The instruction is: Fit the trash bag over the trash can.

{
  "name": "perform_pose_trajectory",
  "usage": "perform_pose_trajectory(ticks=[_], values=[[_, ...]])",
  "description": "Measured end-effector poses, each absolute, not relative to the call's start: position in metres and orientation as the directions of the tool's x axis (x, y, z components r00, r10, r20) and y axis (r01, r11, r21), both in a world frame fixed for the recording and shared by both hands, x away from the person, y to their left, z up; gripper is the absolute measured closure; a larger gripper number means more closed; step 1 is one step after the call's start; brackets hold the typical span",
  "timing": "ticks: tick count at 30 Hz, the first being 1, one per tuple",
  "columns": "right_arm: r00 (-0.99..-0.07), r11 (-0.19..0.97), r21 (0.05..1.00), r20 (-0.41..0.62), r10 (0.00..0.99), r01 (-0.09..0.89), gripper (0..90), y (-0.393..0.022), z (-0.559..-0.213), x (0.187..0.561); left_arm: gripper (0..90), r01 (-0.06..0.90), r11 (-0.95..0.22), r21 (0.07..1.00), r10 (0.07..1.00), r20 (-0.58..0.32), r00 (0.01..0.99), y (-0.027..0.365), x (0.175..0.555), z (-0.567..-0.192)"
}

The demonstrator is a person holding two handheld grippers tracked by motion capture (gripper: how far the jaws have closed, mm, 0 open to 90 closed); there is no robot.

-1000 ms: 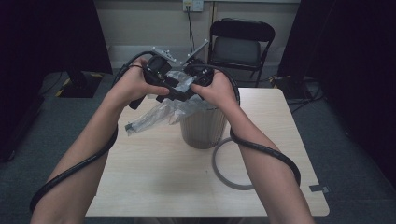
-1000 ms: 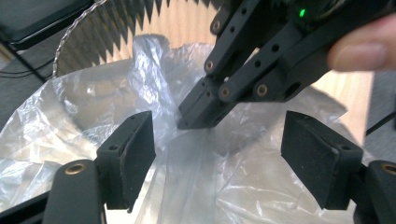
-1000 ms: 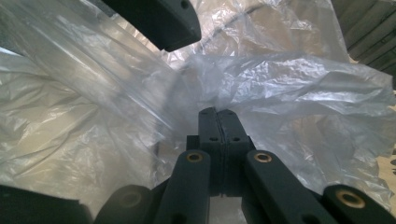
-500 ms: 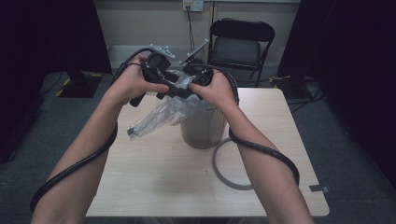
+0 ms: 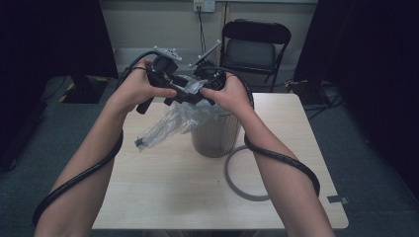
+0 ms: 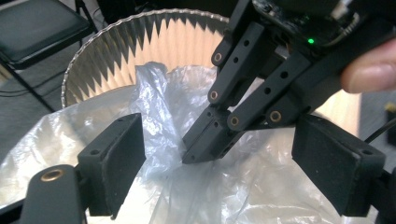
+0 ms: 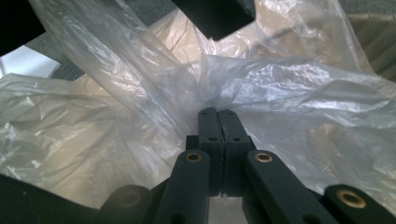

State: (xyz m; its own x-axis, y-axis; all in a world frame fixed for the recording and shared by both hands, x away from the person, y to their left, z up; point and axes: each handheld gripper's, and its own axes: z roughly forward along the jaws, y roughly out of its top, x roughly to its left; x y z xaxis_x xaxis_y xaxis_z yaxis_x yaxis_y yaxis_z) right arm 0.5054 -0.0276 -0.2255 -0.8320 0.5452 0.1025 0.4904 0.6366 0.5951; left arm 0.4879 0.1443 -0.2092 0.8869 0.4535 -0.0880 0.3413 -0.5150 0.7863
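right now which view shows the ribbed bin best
The high view: the whole ribbed bin stands on the table under the plastic bag. The left gripper view gives its rim and pleated inner wall; the right gripper view just a corner.

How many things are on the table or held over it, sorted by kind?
Plastic bags: 1
Ribbed bins: 1
Grey rings: 1
Tongs: 2, the left tongs open beside the bag, the right tongs shut on the bag
Total: 5
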Motion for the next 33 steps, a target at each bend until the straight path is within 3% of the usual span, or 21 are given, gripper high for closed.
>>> perform_pose_trajectory(ticks=[7, 12, 18, 19, 20, 25, 28, 33], values=[[-0.850, 0.659, 0.592, 0.088, 0.519, 0.463, 89.3, -0.025, -0.222, 0.503, 15.6, 0.346, -0.505, 0.790, 0.454, -0.098, 0.886, 0.146, 0.486, -0.207], [-0.840, 0.669, 0.567, 0.078, 0.537, 0.480, 82.0, -0.027, -0.224, 0.502, 17.7, 0.340, -0.528, 0.778, 0.451, -0.082, 0.889, 0.144, 0.483, -0.208], [-0.803, 0.602, 0.610, 0.098, 0.588, 0.515, 52.0, -0.048, -0.219, 0.508, 21.2, 0.349, -0.551, 0.757, 0.466, -0.067, 0.882, 0.152, 0.484, -0.213], [-0.803, 0.602, 0.610, 0.098, 0.588, 0.515, 52.0, -0.048, -0.219, 0.508, 21.6, 0.349, -0.551, 0.757, 0.466, -0.067, 0.882, 0.152, 0.484, -0.213], [-0.790, 0.576, 0.635, 0.088, 0.607, 0.514, 41.7, -0.055, -0.214, 0.510, 22.1, 0.350, -0.563, 0.749, 0.465, -0.063, 0.883, 0.153, 0.485, -0.215], [-0.778, 0.578, 0.631, 0.066, 0.625, 0.518, 38.4, -0.067, -0.210, 0.513, 22.6, 0.351, -0.549, 0.758, 0.472, -0.065, 0.879, 0.155, 0.486, -0.213], [-0.782, 0.586, 0.616, 0.079, 0.619, 0.526, 47.0, -0.070, -0.217, 0.515, 22.7, 0.354, -0.538, 0.765, 0.481, -0.066, 0.874, 0.157, 0.487, -0.210], [-0.800, 0.598, 0.609, 0.106, 0.591, 0.522, 50.4, -0.065, -0.226, 0.516, 22.3, 0.368, -0.493, 0.789, 0.512, -0.079, 0.855, 0.157, 0.490, -0.204]])
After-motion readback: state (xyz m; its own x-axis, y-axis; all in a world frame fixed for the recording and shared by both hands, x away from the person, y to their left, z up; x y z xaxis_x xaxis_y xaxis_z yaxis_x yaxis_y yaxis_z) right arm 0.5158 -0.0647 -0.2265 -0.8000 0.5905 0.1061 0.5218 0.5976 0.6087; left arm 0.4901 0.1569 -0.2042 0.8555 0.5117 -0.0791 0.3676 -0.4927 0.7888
